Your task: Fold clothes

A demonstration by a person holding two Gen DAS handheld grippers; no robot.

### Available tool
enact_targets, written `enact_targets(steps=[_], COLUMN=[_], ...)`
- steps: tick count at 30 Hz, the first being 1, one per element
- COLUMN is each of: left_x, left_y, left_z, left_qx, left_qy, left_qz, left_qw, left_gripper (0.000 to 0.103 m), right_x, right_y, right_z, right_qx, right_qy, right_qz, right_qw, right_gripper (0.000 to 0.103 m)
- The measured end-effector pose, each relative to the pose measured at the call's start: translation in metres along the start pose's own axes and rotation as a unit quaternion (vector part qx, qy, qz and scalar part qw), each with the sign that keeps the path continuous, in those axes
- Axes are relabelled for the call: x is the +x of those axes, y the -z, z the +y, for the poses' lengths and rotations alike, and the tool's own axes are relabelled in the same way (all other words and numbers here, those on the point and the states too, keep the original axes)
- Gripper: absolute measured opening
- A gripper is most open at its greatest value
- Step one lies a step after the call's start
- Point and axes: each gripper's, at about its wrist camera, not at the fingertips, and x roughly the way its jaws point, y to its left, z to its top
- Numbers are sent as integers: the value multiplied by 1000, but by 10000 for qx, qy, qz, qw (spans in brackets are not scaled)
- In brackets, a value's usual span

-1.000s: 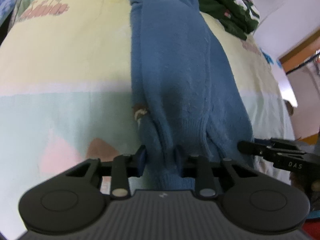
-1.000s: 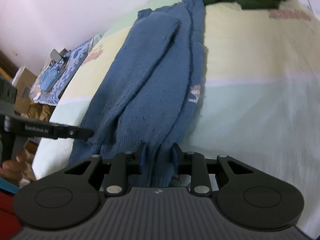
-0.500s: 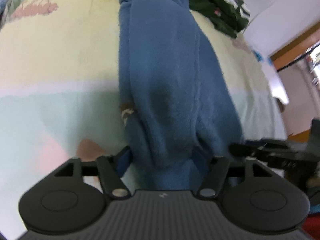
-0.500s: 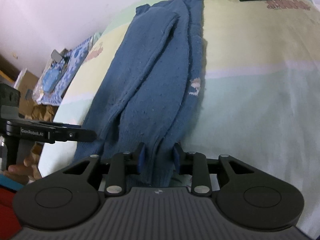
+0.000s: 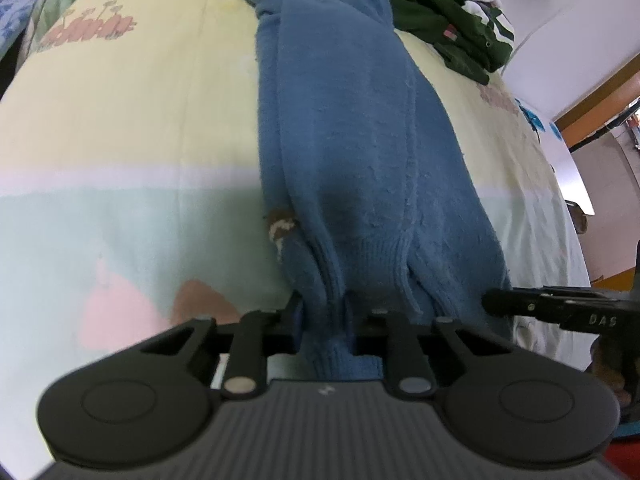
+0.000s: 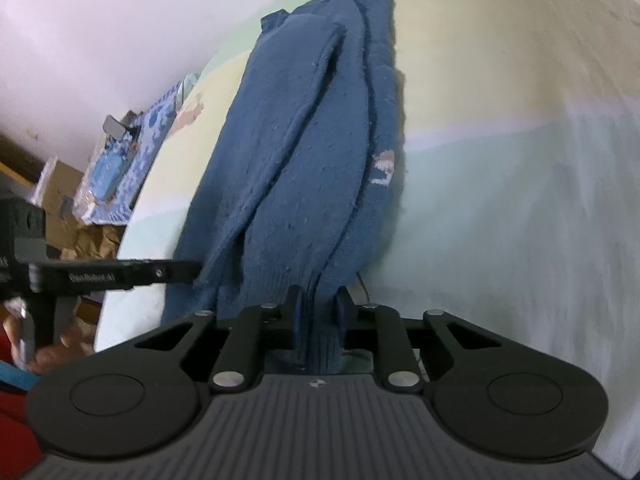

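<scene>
- Two hand-held grippers pinch the near end of one blue sweater (image 5: pixel 360 152), which lies long and narrow on a bed (image 5: pixel 120 140) and runs straight away from them.
- Left hand-held gripper (image 5: pixel 322 316) is low over the bed and points along the sweater. Its blue pads are close together with a bunch of the ribbed hem squeezed between them.
- Right hand-held gripper (image 6: pixel 318 312) is low too and points the same way. Its pads are shut on the other corner of the hem, and the cloth hangs down between them.
- In the left view, the right hand-held gripper shows off to the right side, just past the edge of the sweater. In the right view, the left one shows off to the left, with a hand (image 6: pixel 48 344) around its grip.
- A small brown and white patch (image 5: pixel 282 228) peeks out on the sweater edge, just ahead of the left hand-held gripper.
- Far ahead, past the top of the sweater, a dark green garment (image 5: pixel 444 28) lies in a heap on the bed.
- The bed sheet has yellow, pale green and pink bands.
</scene>
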Motion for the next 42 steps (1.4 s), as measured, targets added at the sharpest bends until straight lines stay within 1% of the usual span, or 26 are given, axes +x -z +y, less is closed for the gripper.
enact_targets(steps=[5, 8, 13, 15, 18, 20, 23, 25, 28, 33, 38, 42], left_x=[-2, -8, -16, -19, -19, -16, -13, -12, 0, 13, 20, 22], left_y=[-7, -12, -23, -30, -41, -52, -68, -75, -86, -97, -103, -109], left_z=[7, 9, 13, 12, 15, 12, 7, 12, 21, 28, 30, 32], left_qx=[-219, -342, -506, -548, -739, -782, -824, -906, -1126, -1295, -1357, -1386], left_qy=[141, 258, 443, 488, 584, 557, 453, 420, 440, 387, 348, 242], left_qz=[117, 54, -29, -93, -138, -211, -355, -432, -429, -401, -417, -432], left_qw=[9996, 9991, 9977, 9973, 9955, 9952, 9949, 9941, 9917, 9900, 9893, 9891], left_gripper=[15, 12, 12, 12, 12, 12, 12, 12, 13, 13, 17, 17], right_x=[-5, -8, -14, -16, -18, -18, -15, -13, -7, 15, 21, 21], right_y=[-6, -12, -22, -26, -34, -42, -59, -69, -80, -88, -87, -89], right_z=[-3, -3, -7, -8, -11, -14, -15, -17, -23, -39, -45, -47], right_qx=[81, 190, 487, 594, 798, 993, 1192, 1327, 1509, 2012, 2168, 2153], right_qy=[-262, -493, -757, -849, -998, -1110, -1173, -1181, -1139, -1066, -1086, -1098], right_qz=[24, -14, -147, -194, -293, -398, -592, -705, -837, -848, -810, -775], right_qw=[9996, 9986, 9958, 9944, 9914, 9880, 9841, 9816, 9784, 9700, 9668, 9673], right_gripper=[16, 15, 15, 15, 14, 14, 14, 14, 14, 14, 14, 14])
